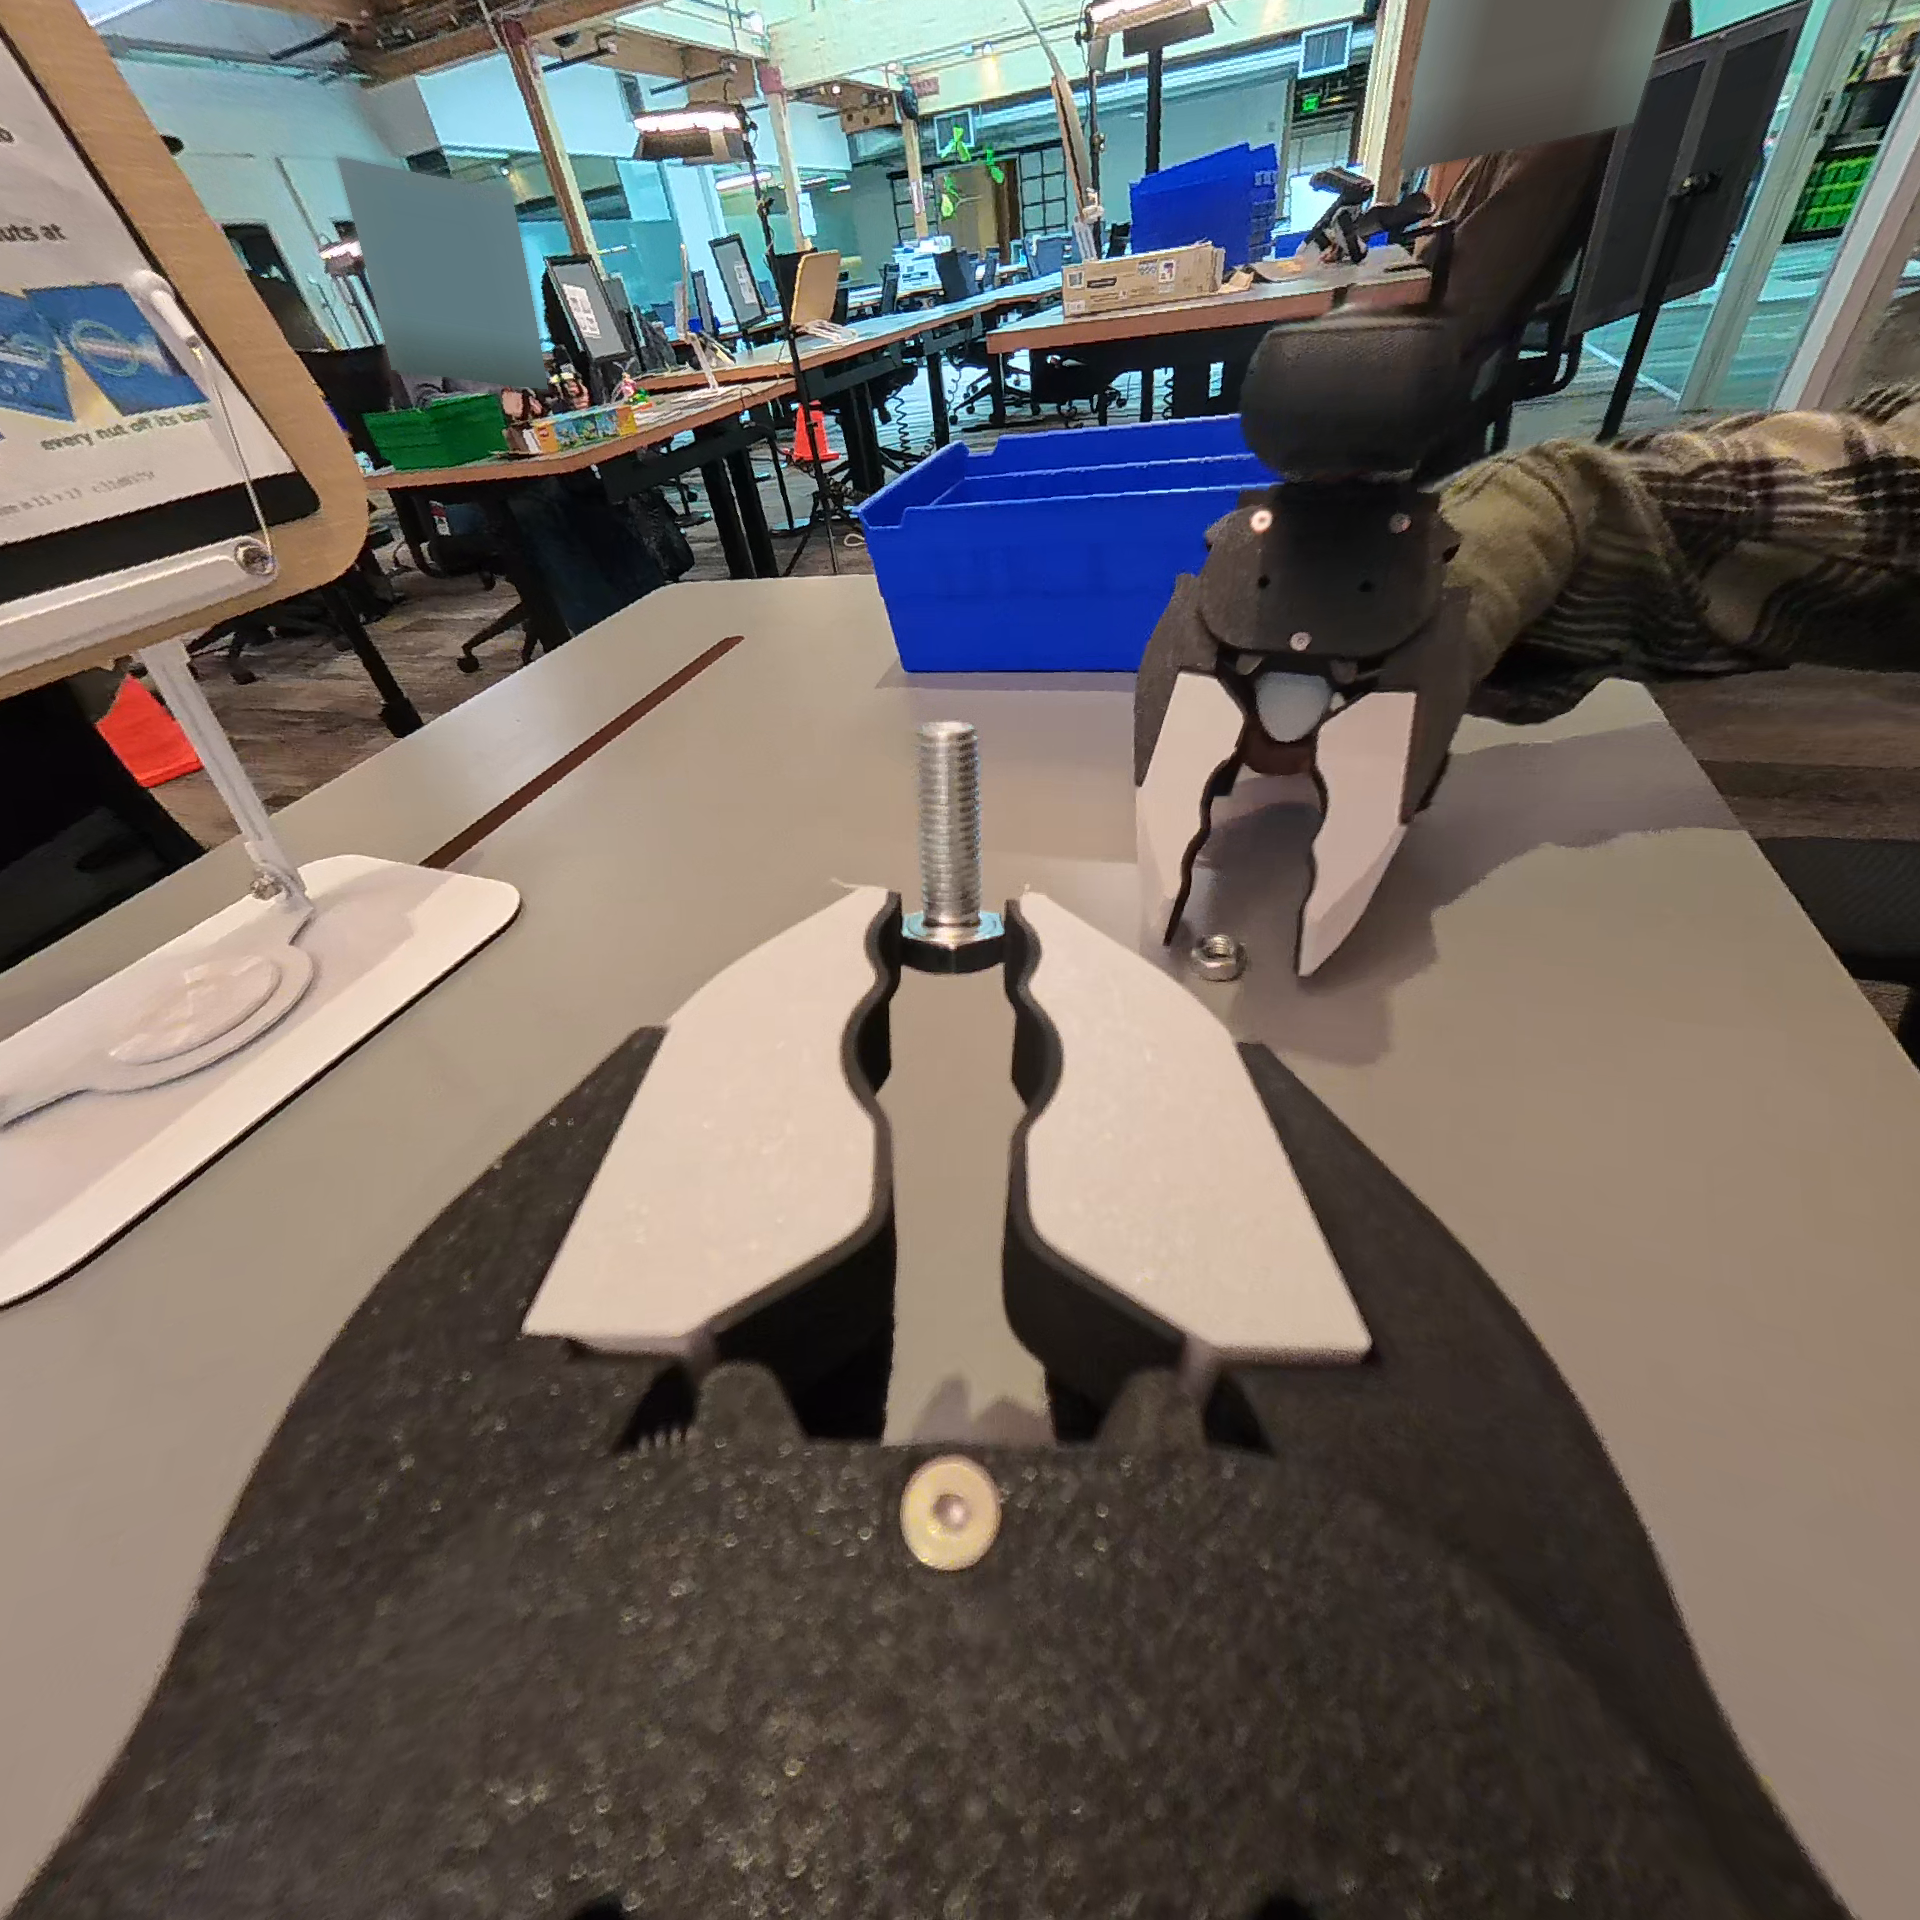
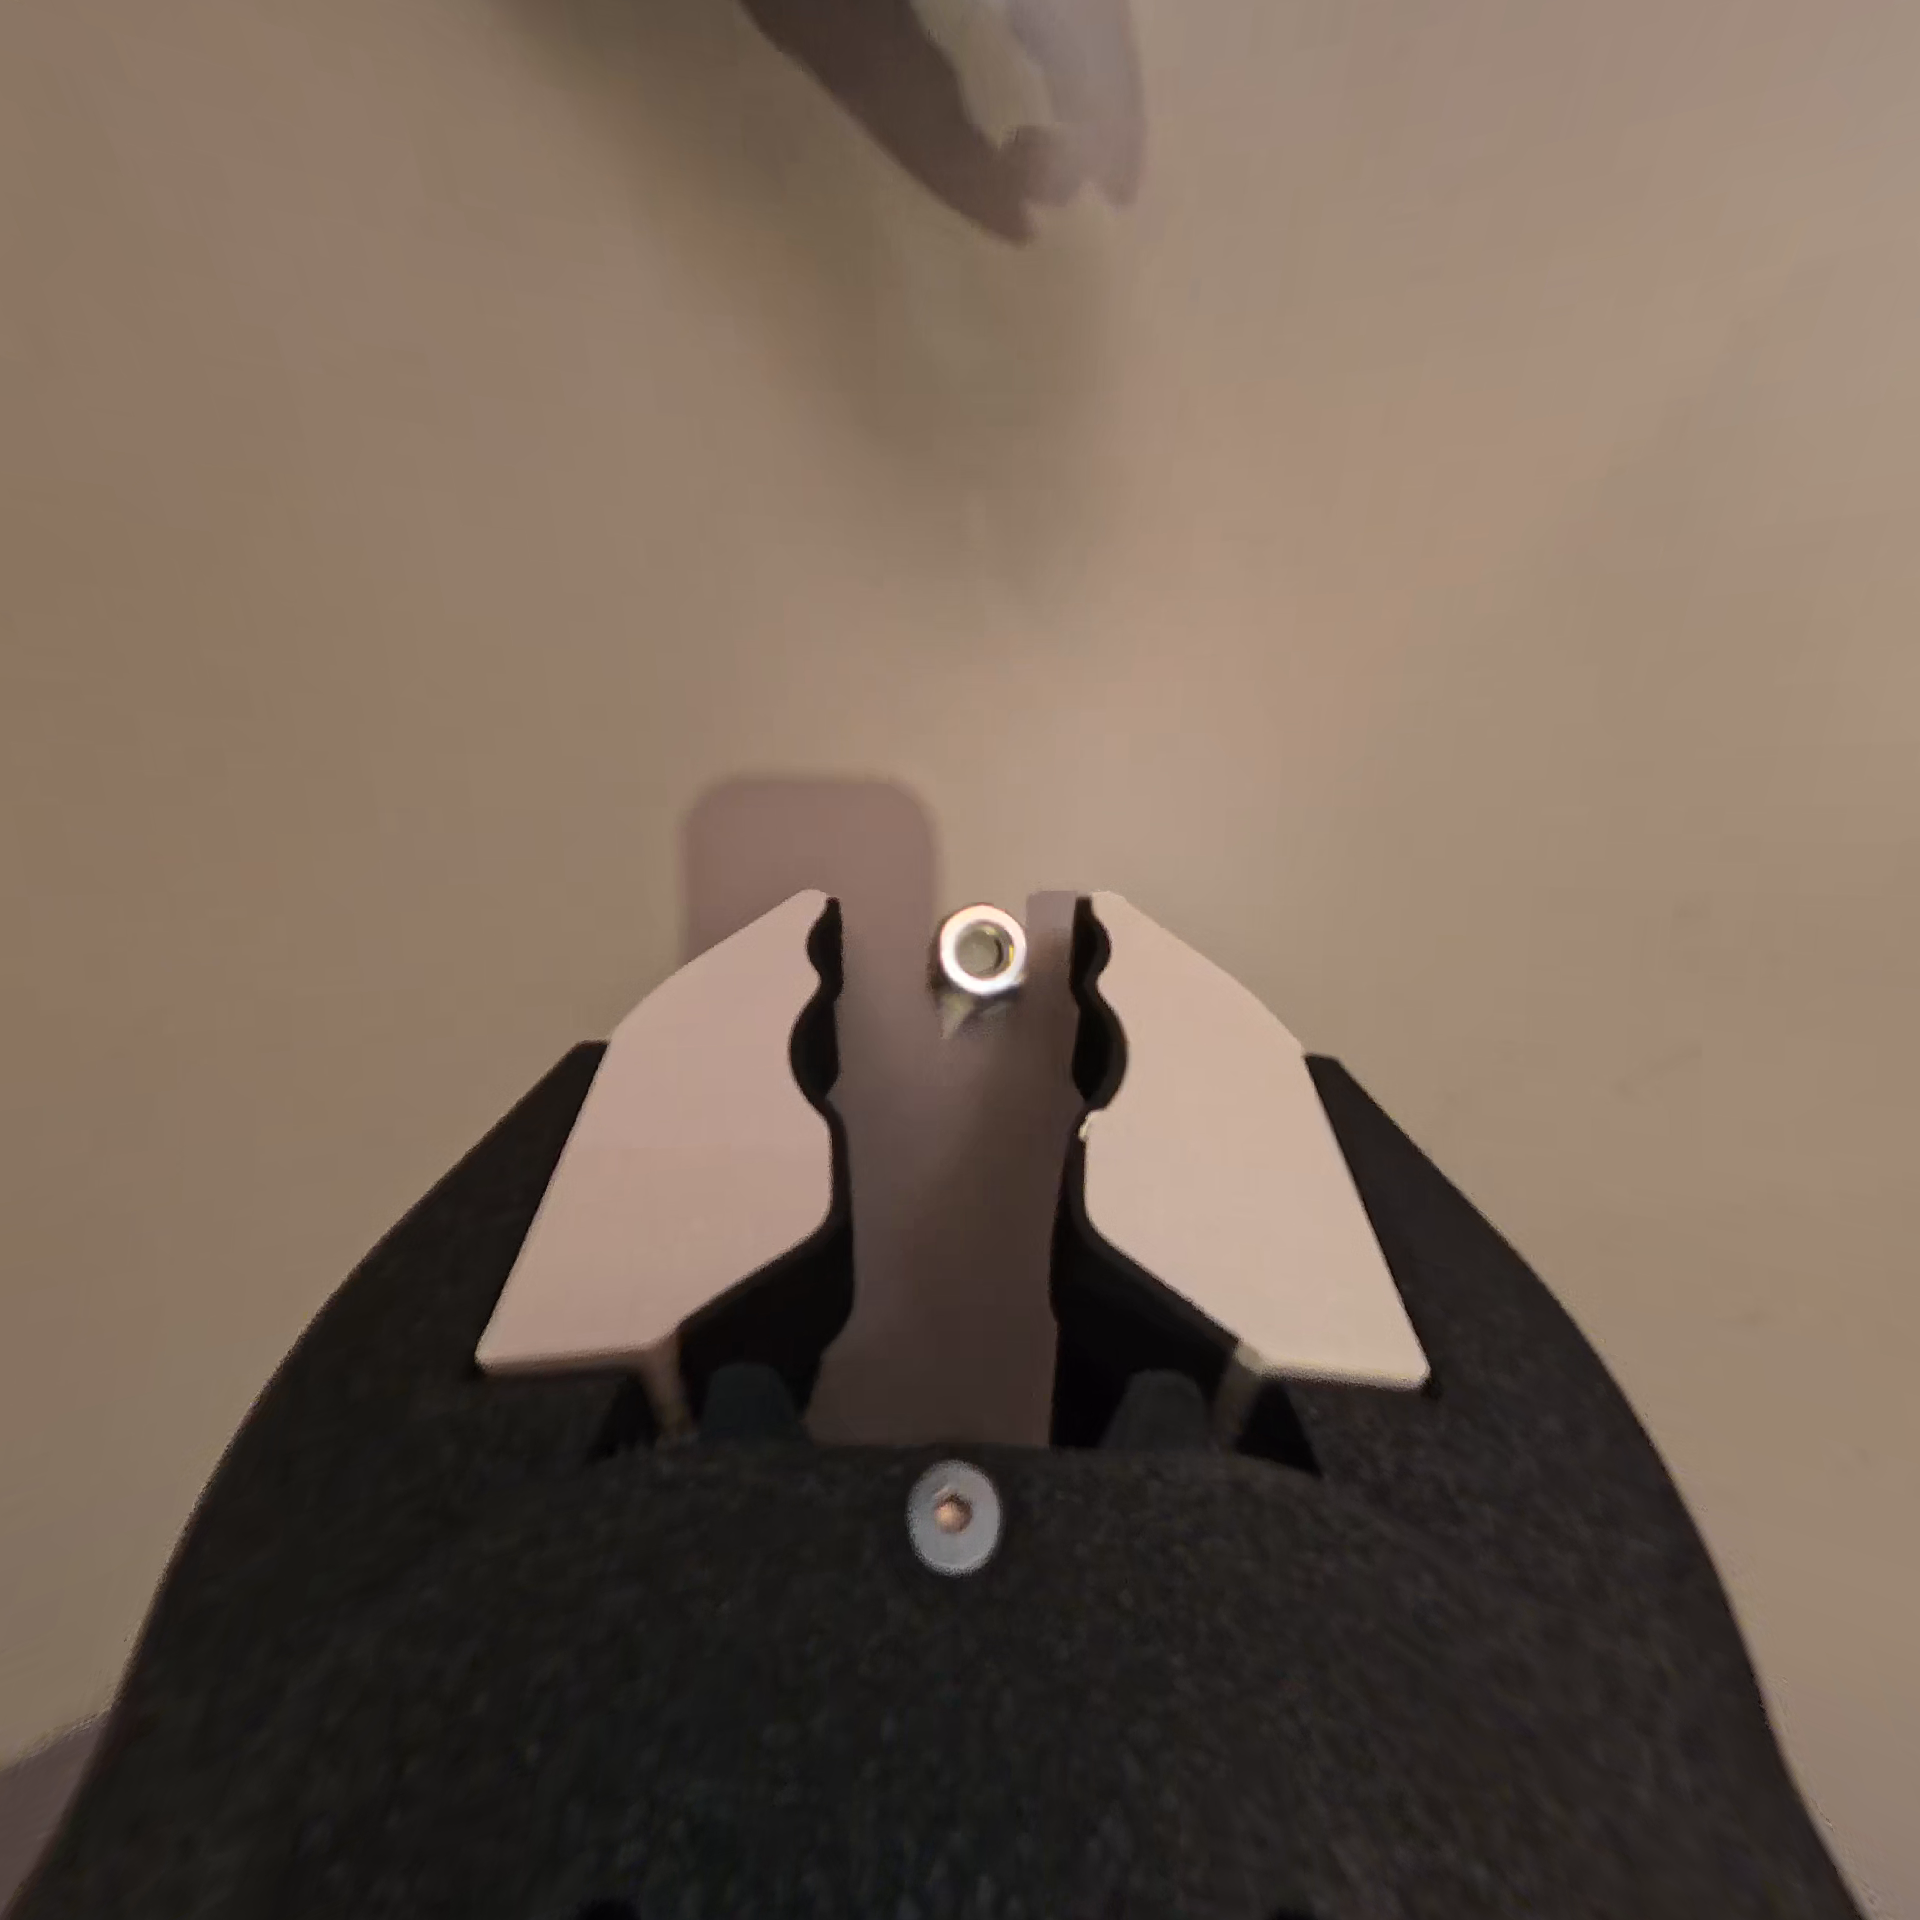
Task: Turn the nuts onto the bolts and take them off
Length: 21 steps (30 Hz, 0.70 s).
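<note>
Two grippers are sharing the work, and we are handling them in turn. Our left gripper point(image 1: 951, 920) is pinching the bolt point(image 1: 948, 831) by its hex head, holding it upright on the grey table point(image 1: 665, 790) with the thread pointing up. Our right gripper point(image 2: 956, 935) is hanging tip-down over the loose nut point(image 2: 981, 954), its fingers spread wider than the nut and touching nothing (the nut is lying flat on the table, just right of the bolt). To do this well, we are centring the nut between the fingers point(image 1: 1340, 831), lowering until the tips almost meet the table, then closing squarely on two flats so it is not tilting when carried to the thread.
</note>
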Each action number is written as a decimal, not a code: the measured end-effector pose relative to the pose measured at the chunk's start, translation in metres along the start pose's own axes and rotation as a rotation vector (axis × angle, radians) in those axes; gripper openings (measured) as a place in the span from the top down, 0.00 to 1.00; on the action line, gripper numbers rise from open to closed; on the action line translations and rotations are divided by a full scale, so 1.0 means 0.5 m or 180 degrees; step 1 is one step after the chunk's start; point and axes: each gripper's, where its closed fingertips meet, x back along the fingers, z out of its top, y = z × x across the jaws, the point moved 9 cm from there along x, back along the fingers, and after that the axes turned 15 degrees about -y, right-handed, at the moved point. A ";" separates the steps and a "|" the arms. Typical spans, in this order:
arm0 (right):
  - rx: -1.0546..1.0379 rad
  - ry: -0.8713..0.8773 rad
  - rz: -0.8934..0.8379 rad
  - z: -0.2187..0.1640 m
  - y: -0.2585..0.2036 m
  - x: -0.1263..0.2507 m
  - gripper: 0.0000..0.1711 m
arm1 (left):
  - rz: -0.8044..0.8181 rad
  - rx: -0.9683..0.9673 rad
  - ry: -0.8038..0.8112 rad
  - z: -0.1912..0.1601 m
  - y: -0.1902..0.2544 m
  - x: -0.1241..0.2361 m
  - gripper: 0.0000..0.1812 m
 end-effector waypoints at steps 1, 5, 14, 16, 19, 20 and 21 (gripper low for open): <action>-0.0040 -0.0003 0.0004 -0.004 0.002 -0.004 0.77 | -0.0003 -0.0007 0.0003 0.000 0.001 0.000 0.90; -0.0283 0.0055 0.0077 -0.017 0.010 -0.012 0.83 | -0.0016 0.0006 0.0004 -0.001 0.000 -0.001 0.90; -0.0543 0.0200 -0.0042 -0.035 0.010 -0.009 0.78 | -0.0045 0.0034 -0.0009 -0.006 -0.002 -0.004 0.90; -0.0523 0.0209 -0.0029 -0.042 0.009 -0.006 0.77 | -0.0053 0.0035 -0.0005 -0.006 -0.002 -0.004 0.90; -0.0423 0.0198 -0.0034 -0.047 0.008 -0.003 0.78 | -0.0073 0.0023 -0.0009 -0.006 0.000 -0.006 0.90; -0.0370 0.0201 -0.0006 -0.047 0.008 -0.004 0.80 | -0.0083 0.0019 -0.0016 -0.006 0.001 -0.007 0.90; -0.0319 0.0206 0.0028 -0.045 0.008 -0.004 0.81 | -0.0090 0.0015 -0.0021 -0.006 0.001 -0.007 0.90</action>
